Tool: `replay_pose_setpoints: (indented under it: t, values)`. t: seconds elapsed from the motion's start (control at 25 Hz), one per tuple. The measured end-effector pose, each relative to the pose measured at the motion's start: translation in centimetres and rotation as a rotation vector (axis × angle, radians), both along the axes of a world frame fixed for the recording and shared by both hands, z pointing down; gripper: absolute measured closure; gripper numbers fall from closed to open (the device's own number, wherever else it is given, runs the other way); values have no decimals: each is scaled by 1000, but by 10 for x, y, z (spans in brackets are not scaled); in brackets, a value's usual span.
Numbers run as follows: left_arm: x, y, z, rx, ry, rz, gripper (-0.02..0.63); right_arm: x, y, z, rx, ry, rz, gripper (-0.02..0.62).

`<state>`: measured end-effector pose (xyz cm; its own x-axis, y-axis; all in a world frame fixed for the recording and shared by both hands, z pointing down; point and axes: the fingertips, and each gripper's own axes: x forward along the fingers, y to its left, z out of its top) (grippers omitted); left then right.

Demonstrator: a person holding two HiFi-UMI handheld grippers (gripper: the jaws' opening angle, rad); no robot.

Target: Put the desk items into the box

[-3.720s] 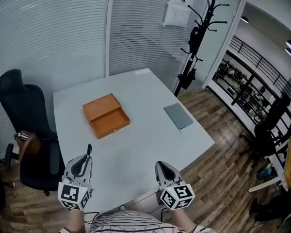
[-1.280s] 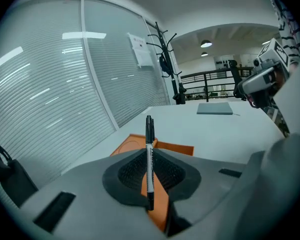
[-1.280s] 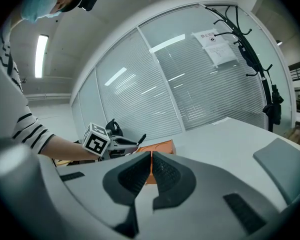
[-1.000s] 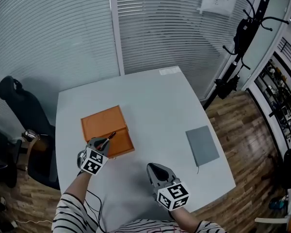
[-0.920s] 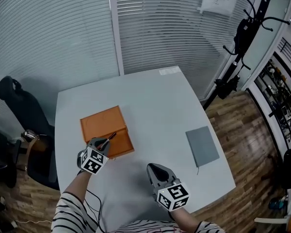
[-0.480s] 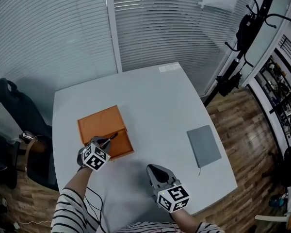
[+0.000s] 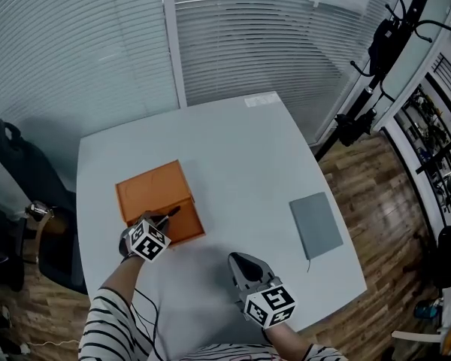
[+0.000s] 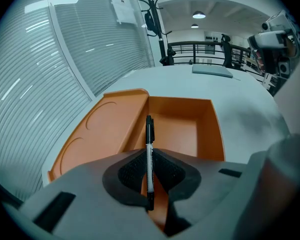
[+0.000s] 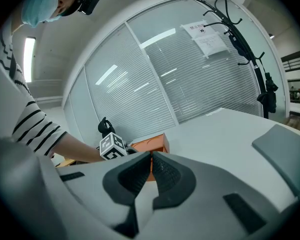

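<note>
An open orange box (image 7: 158, 201) lies on the white table (image 7: 240, 164), its lid (image 8: 105, 129) folded flat to the far side. My left gripper (image 7: 159, 222) is shut on a black pen (image 8: 149, 154) and hangs over the box's near compartment (image 8: 177, 131), the pen's tip pointing into it. In the head view the pen (image 7: 170, 213) shows just above the orange tray. My right gripper (image 7: 243, 265) is shut on nothing above the table's near edge, its jaws pressed together. A grey notebook (image 7: 316, 226) lies at the table's right side, also seen in the right gripper view (image 9: 285, 146).
A black office chair (image 7: 19, 194) stands left of the table. A coat stand (image 7: 379, 43) rises at the back right, beside window blinds (image 7: 233, 36). Wooden floor (image 7: 383, 194) lies to the right. A small white label (image 7: 260, 100) sits at the table's far edge.
Since the first frame my left gripper has travelled from the near table edge to over the orange box, now with the pen in it. Over the last second it shifted only slightly.
</note>
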<state>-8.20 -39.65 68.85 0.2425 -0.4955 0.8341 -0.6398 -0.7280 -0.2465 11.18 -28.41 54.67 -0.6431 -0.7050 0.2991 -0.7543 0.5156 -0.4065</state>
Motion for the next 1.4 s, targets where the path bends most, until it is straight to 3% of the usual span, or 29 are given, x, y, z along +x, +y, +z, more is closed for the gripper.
replay_pose_setpoints:
  t: [0.4,0.84,1.4]
  values:
    - [-2,-4,13,-7,-50,-4,551,-2,-5,6,-8,2,-1,568]
    - [-9,-1,25,-1,-180,28,551,1,-6,7,-8,6,10,568]
    - [-9,-2,25,0,-194,28,551,1,-6,4,-4,6,15,568]
